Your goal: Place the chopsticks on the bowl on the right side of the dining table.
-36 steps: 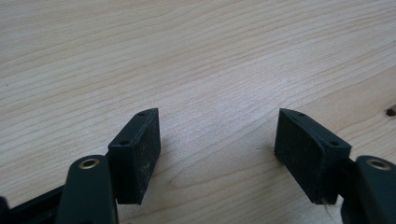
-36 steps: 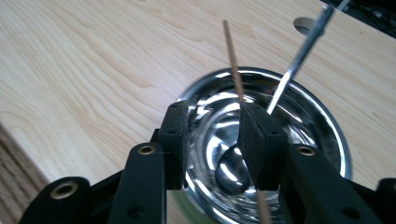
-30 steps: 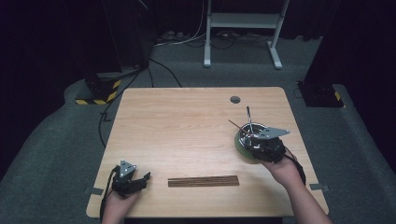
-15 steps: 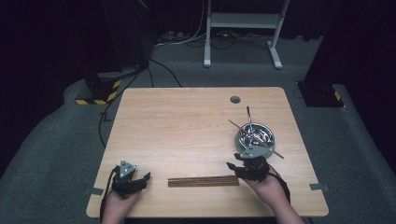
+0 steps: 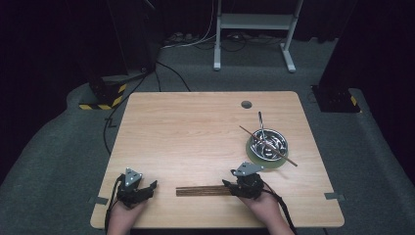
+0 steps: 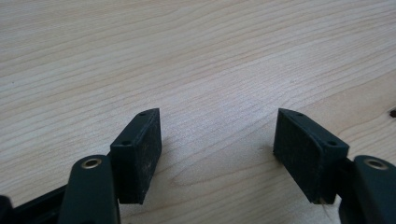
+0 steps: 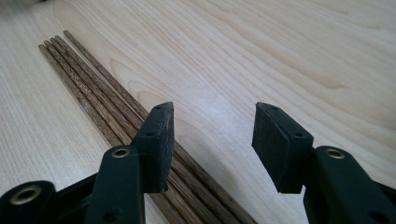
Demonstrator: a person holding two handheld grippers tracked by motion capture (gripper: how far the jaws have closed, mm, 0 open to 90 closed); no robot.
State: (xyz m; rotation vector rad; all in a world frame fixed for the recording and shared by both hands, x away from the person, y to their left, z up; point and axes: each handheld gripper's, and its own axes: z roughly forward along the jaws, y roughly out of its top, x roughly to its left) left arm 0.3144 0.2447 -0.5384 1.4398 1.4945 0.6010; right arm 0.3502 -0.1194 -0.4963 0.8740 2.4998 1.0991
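A bundle of dark wooden chopsticks (image 5: pixel 203 190) lies flat near the table's front edge. My right gripper (image 5: pixel 229 188) is low over the bundle's right end, pointing left along it. In the right gripper view the chopsticks (image 7: pixel 88 88) pass under the left jaw, and bare wood shows in front of the right gripper (image 7: pixel 212 140). Its jaws have just been opening, and the pads press on nothing. My left gripper (image 5: pixel 151 186) rests at the front left, its jaws wide apart. In the left gripper view only bare table lies ahead of the left gripper (image 6: pixel 217 149).
A steel bowl (image 5: pixel 254 139) stands on a green mat (image 5: pixel 254 159) at the right, with one chopstick (image 5: pixel 289 161) lying across it and metal cutlery (image 5: pixel 261 122) sticking out. A round cable hole (image 5: pixel 246 104) is at the back of the table (image 5: pixel 195 132).
My right hand has moved from over the bowl leftward and down to the right end of the chopstick bundle. The left hand has stayed put.
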